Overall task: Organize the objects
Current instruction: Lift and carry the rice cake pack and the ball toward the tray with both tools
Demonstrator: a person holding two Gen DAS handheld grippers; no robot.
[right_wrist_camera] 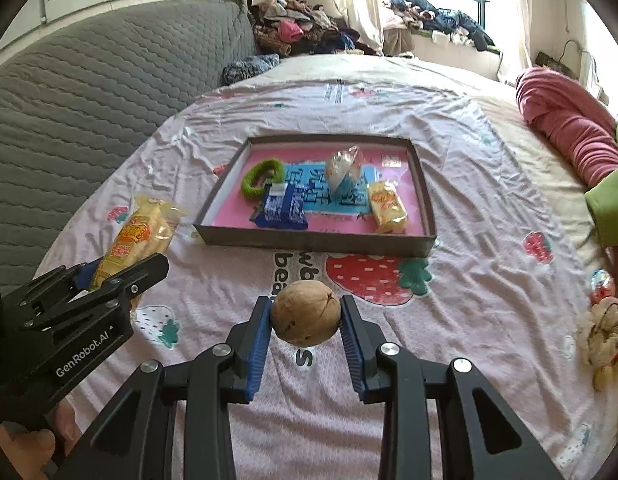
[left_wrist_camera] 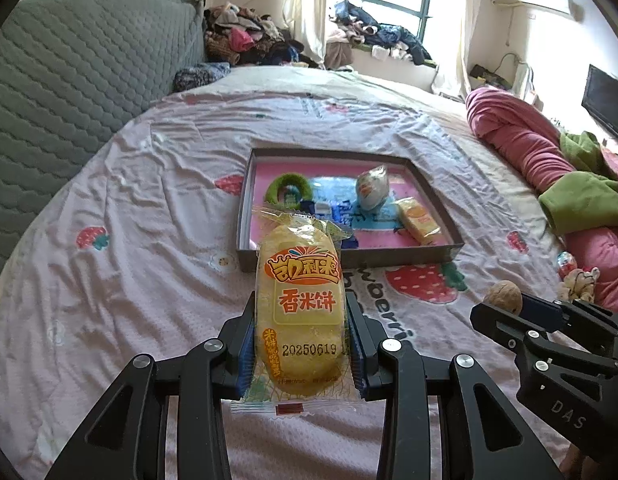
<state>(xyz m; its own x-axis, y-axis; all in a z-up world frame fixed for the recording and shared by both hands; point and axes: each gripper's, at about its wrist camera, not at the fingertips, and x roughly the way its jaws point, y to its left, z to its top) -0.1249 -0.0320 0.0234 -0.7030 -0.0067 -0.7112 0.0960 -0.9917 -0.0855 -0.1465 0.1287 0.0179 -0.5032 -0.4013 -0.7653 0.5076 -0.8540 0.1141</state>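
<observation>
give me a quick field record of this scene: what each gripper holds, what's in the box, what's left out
left gripper: shut on rice cracker packet
right gripper: shut on walnut
box: on bedsheet, open top
box contents: green ring, blue packet, clear wrapped snack, yellow snack packet
left out: small items at right edge

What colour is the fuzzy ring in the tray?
Green fuzzy ring, clearest in the right wrist view.

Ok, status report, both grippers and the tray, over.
Left gripper shut on rice cracker packet. Right gripper shut on walnut. Both short of the tray, which holds four items. Path clear.
</observation>
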